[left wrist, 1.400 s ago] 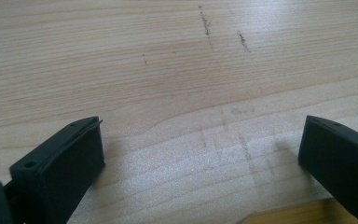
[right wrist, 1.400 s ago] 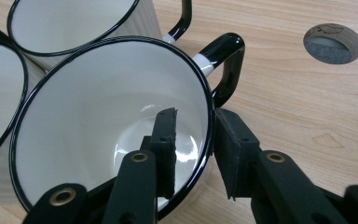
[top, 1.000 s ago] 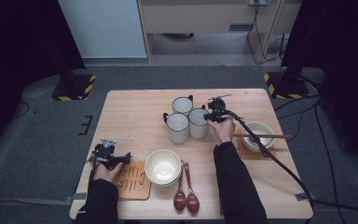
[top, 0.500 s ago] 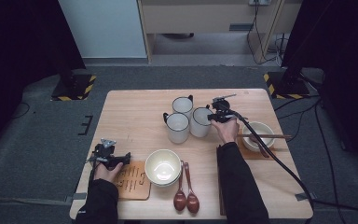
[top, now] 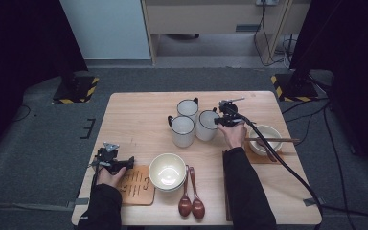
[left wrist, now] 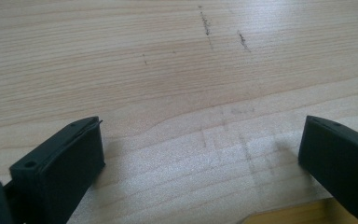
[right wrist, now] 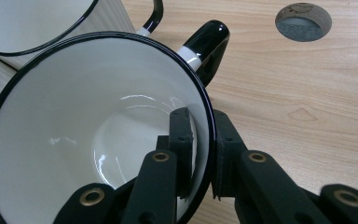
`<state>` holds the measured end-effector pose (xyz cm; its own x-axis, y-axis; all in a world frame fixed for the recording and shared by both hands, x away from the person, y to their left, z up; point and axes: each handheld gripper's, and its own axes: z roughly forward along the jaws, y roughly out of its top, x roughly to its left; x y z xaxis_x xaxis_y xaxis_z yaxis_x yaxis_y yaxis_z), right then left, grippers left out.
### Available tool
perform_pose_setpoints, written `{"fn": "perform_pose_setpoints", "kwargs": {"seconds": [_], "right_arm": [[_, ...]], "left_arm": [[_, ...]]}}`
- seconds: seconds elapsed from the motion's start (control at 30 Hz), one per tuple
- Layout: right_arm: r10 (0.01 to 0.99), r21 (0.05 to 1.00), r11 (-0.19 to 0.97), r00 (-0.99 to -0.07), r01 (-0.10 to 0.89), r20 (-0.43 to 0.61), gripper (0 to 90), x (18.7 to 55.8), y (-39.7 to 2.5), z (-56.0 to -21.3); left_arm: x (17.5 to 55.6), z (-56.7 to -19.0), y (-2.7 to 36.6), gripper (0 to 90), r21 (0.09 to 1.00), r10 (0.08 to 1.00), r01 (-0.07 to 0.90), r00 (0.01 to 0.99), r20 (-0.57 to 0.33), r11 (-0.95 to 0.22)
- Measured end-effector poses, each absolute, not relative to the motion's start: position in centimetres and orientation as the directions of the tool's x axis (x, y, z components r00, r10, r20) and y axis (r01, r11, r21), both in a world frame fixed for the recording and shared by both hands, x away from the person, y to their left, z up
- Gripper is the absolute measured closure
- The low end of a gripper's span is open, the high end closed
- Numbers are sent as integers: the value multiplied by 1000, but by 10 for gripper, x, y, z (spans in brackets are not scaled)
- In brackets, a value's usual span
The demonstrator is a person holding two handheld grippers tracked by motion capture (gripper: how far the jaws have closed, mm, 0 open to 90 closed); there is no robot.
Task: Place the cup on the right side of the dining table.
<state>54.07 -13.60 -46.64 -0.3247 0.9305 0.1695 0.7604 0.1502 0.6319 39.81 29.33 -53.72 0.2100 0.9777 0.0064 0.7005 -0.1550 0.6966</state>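
The right gripper (right wrist: pixel 199 154) is clamped on the rim of a white enamel mug (right wrist: pixel 74 121), one jaw inside the wall and one outside, at about the mug's 4 o'clock in the right gripper view. The mug's black handle (right wrist: pixel 207 44) sticks out at 1 o'clock. In the high view this mug (top: pixel 205 125) stands right of the table's centre, touching or nearly touching a second mug (top: pixel 182 130) at its 8 o'clock and just beside a third (top: pixel 187 109) at its 11 o'clock (all three black-rimmed). At the gripper's 4 o'clock a small bowl (top: pixel 266 135) carries chopsticks (top: pixel 273 140) across its top.

The left gripper (top: pixel 111 160) rests near the table's (top: pixel 134 120) front left edge, jaws spread wide over bare wood, holding nothing. At its 4 o'clock lies a wooden coaster (top: pixel 135 184), then a cream bowl (top: pixel 166 171) and two brown spoons (top: pixel 190 201)
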Motion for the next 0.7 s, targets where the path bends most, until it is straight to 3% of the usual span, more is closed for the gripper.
{"fn": "perform_pose_setpoints", "kwargs": {"seconds": [0.7], "right_arm": [[925,639,132,-325,758,194,826,537,-143,-458]], "left_arm": [[398,-537,293,0,697,978,701,210,6,-155]]}}
